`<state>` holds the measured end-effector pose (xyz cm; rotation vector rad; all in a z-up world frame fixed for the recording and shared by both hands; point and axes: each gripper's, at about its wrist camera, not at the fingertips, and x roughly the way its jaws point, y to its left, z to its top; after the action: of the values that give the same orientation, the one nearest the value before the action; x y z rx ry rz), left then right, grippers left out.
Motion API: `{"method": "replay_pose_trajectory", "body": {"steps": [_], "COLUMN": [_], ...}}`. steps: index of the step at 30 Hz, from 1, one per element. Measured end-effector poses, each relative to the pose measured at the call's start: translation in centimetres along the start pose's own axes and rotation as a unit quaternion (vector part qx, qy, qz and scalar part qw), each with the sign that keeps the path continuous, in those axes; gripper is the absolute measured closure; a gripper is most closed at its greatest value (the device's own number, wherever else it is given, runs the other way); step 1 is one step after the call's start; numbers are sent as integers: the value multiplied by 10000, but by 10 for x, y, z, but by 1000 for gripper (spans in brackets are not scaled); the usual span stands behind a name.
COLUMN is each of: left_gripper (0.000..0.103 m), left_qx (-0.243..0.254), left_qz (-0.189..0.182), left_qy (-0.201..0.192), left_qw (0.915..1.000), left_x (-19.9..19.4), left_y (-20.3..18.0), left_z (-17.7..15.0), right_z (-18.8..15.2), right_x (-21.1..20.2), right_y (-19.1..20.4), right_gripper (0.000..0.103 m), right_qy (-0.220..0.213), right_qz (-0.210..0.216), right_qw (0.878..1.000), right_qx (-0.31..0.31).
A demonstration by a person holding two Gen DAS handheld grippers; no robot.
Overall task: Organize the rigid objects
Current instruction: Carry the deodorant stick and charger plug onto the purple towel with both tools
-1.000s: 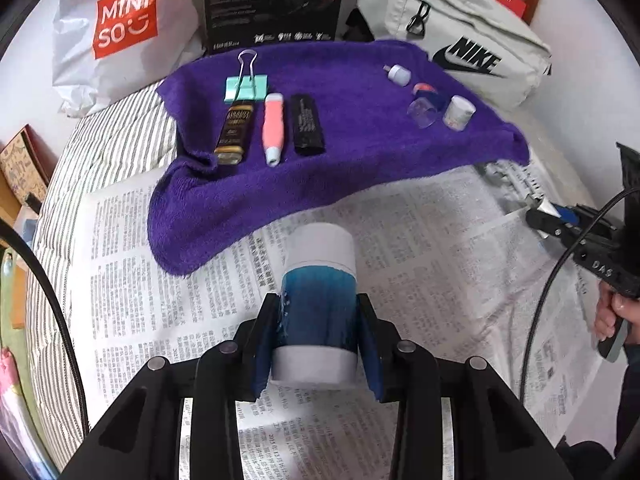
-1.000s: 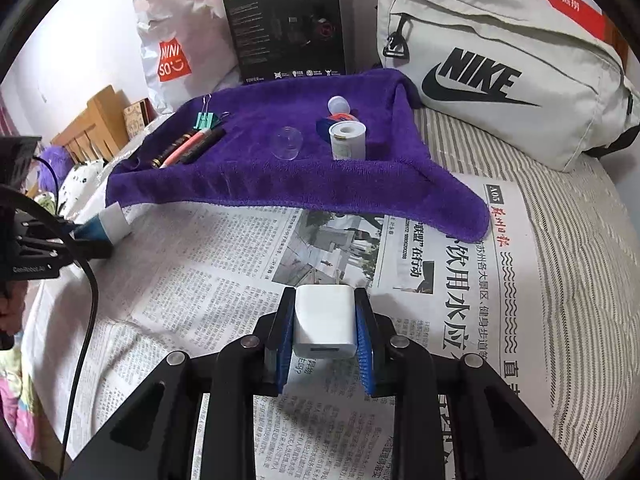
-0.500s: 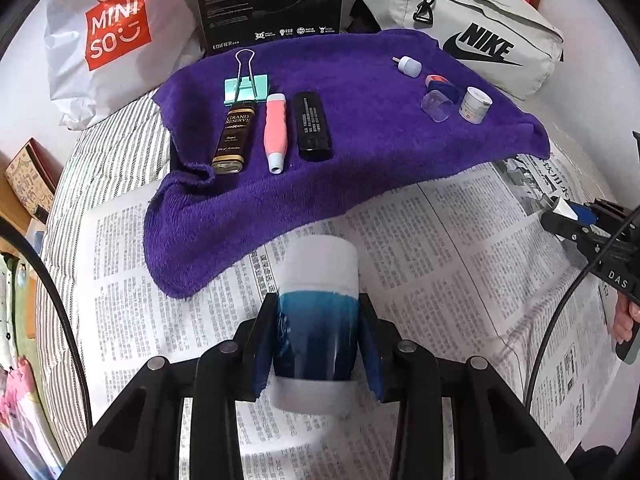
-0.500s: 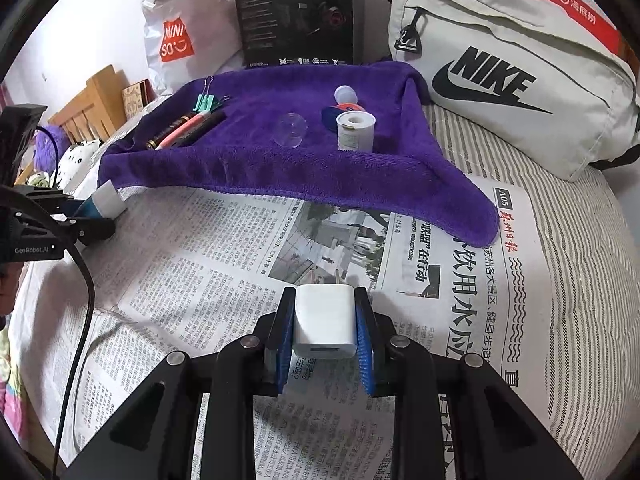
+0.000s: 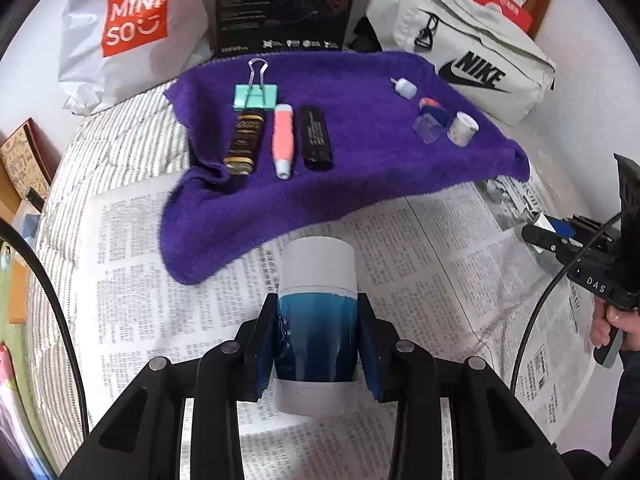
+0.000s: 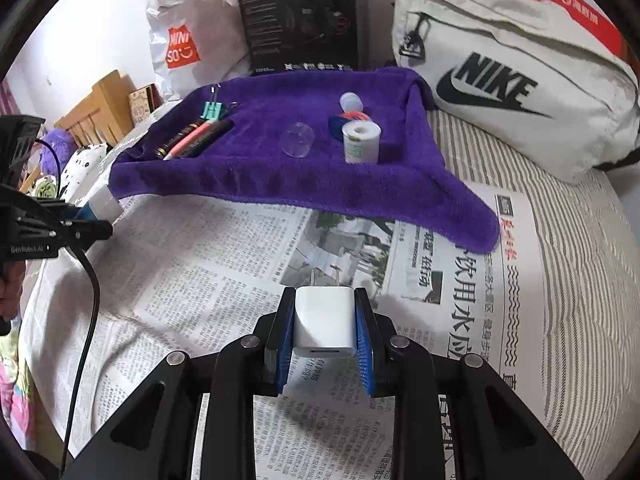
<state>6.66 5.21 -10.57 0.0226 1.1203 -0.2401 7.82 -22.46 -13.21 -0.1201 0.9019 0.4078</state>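
Both of my tools are loaded and hanging over the newspaper point(image 5: 168, 280) spread on the bed, short of the purple towel point(image 5: 360, 176) at the far side. Left tool point(image 5: 317, 344): pads clamped on the blue band of a white-capped cylindrical bottle point(image 5: 316, 320), which lies along the fingers with one white end pointing at the towel – a mid-body grip, I judge, so the smooth round wall cannot roll out. Right tool point(image 6: 325, 332): pads pressed flat on the two broad sides of a white charger plug point(image 6: 325, 320), prongs forward, port slot facing the camera; flat faces suit parallel pads. The towel looks like the sorting ground. On its left part lie the long pieces side by side: a dark gold-labelled tube point(image 5: 244, 142), a pink pen-like stick point(image 5: 282, 140), a black stick point(image 5: 316, 138), with a mint binder clip point(image 5: 256, 96) just beyond them. On its right part sit the small round pieces: a clear cap point(image 5: 428, 128), a white pot point(image 5: 462, 128), a blue-and-orange piece point(image 5: 434, 108) and a small white dropper-like cap point(image 5: 405, 88). So grouping by shape seems the rule – the bottle probably belongs with one of these sets, though which I cannot tell. The bottle has a glossy dark blue label fading lighter and matte white ends. The plug is plain glossy white with rounded corners.
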Motion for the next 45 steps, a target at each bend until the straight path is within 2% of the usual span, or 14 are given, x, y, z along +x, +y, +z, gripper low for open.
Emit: {"method": "replay_pose_trajectory", "body": {"steps": [12, 17, 26, 36, 45], "left_gripper": [69, 69, 69, 69, 69], "left_qx": [-40, 55, 63, 104, 273], "left_qz": [-169, -91, -174, -348, -510], "left_qy": [-101, -219, -315, -346, -199], "left_qw": [9998, 9997, 9993, 9987, 9981], "left_x": [-11, -17, -18, -5, 30], "left_y": [8, 5, 6, 2, -9], "left_z": [15, 27, 50, 80, 113], "right_z": [13, 27, 51, 75, 85], "right_x": [-3, -7, -9, -7, -3], "right_y": [18, 21, 26, 20, 7], "right_gripper": [76, 76, 76, 76, 76], "right_qy": [-5, -93, -223, -312, -294], "right_qz": [134, 226, 233, 154, 66], "right_qw": [9997, 9994, 9989, 9986, 9989], "right_qx": [-191, -224, -340, -397, -361]}}
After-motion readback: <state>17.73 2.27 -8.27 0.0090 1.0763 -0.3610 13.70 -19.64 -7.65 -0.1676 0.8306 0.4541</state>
